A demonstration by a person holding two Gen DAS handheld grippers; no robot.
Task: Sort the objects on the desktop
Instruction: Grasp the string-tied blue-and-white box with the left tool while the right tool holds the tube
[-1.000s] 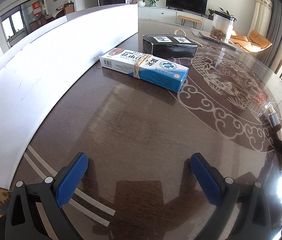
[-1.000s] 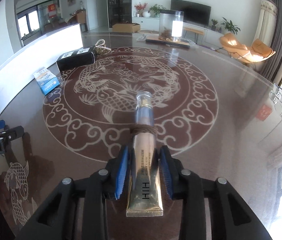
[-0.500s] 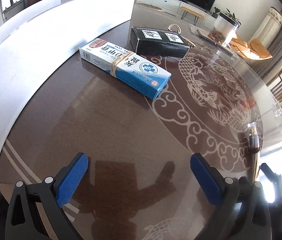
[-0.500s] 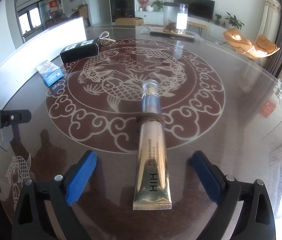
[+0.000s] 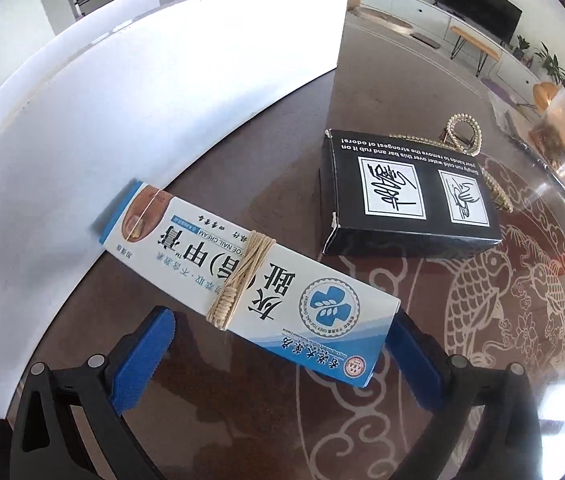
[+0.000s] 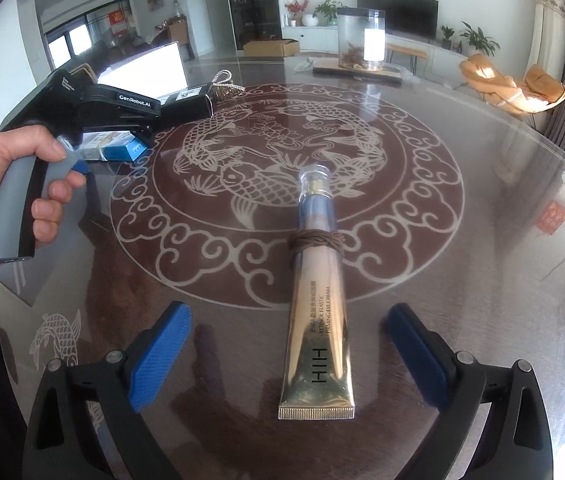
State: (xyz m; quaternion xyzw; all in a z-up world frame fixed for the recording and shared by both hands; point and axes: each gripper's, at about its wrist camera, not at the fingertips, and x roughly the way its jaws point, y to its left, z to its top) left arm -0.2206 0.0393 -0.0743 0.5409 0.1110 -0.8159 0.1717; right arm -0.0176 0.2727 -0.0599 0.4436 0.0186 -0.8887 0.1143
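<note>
A blue and white ointment box (image 5: pixel 250 280) bound with tan string lies on the table, its near end between the wide-open jaws of my left gripper (image 5: pixel 278 356). A black box (image 5: pixel 406 196) lies just beyond it. A gold cream tube (image 6: pixel 318 300) bound with brown cord lies on the glass in front of my right gripper (image 6: pixel 286 356), which is open and empty. The left gripper (image 6: pixel 94 108) also shows in the right wrist view, over the ointment box (image 6: pixel 116 148).
A white board (image 5: pixel 122 120) stands along the table's left edge. A pearl necklace (image 5: pixel 466 136) lies behind the black box. A clear jar (image 6: pixel 360 40) on a tray stands at the far side. The glass table (image 6: pixel 462 280) has a carved fish pattern.
My right gripper opened, let go of the tube and drew back. My left gripper moved forward to the ointment box, which now lies between its jaws.
</note>
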